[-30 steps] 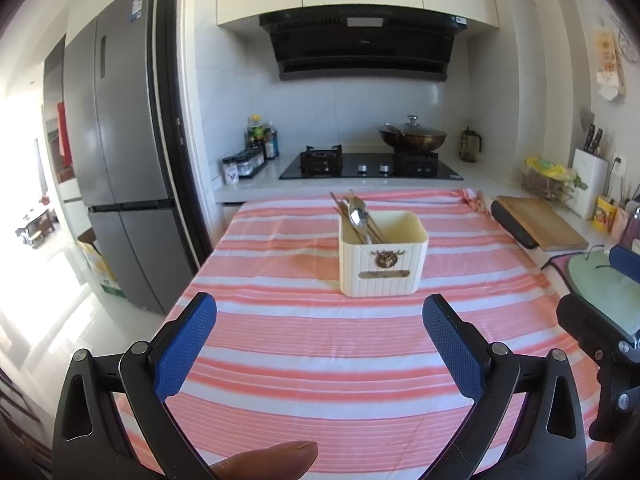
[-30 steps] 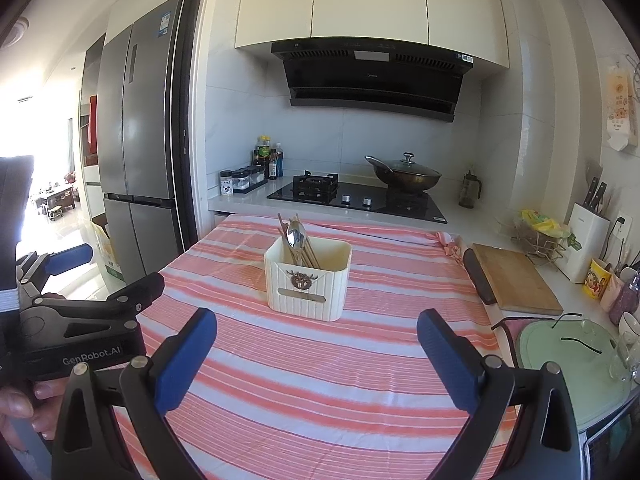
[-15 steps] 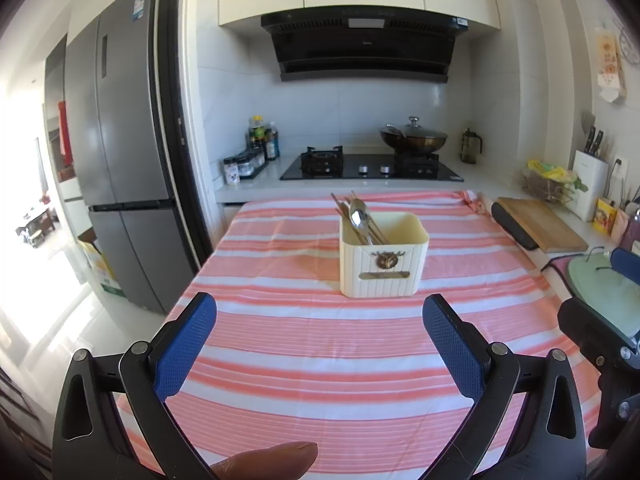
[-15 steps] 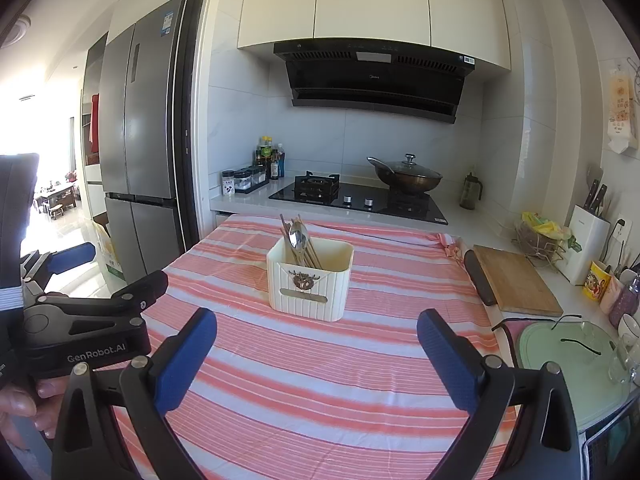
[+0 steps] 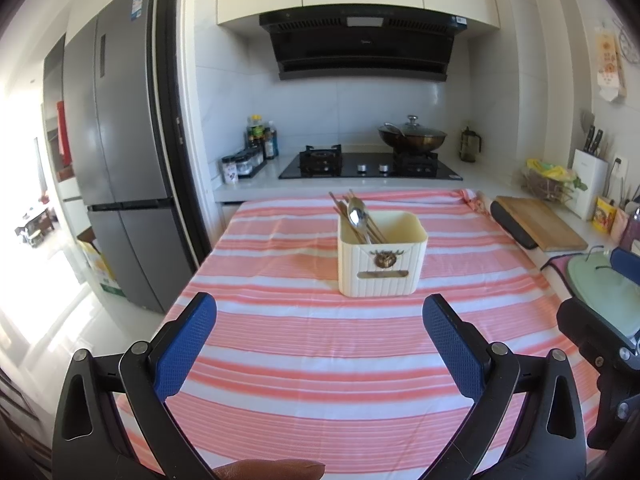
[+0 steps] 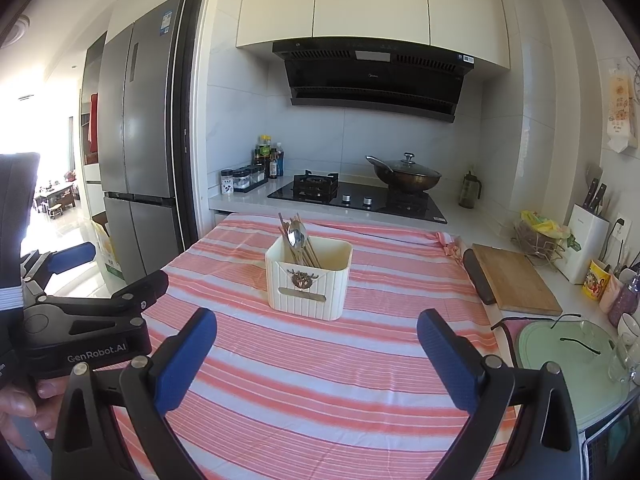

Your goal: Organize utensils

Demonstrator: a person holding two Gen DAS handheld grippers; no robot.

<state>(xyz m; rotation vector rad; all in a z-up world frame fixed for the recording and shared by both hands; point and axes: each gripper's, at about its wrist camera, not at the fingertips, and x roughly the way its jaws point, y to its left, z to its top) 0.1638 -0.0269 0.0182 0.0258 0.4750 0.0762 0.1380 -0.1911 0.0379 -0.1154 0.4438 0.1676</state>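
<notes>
Almost nothing has shifted over the last second: the left gripper (image 5: 319, 338) and right gripper (image 6: 317, 354) stay spread and empty, hanging back from the ribbed cream plastic utensil holder (image 5: 382, 259) mid-table, its metal spoon (image 5: 355, 213) and wooden chopsticks (image 5: 340, 206) apparently already put away.

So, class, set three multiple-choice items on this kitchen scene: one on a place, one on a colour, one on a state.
1. Where does the utensil holder stand?
A. on the striped tablecloth
B. on the stove
C. on the cutting board

2. What colour are the left gripper pads?
A. red
B. blue
C. green

3. What state is the right gripper in?
A. shut on a spoon
B. shut, empty
C. open, empty

Answers: 1 A, the holder rests mid-cloth; 2 B, both pads show blue; 3 C, its fingers stand wide apart with only cloth between.
</notes>
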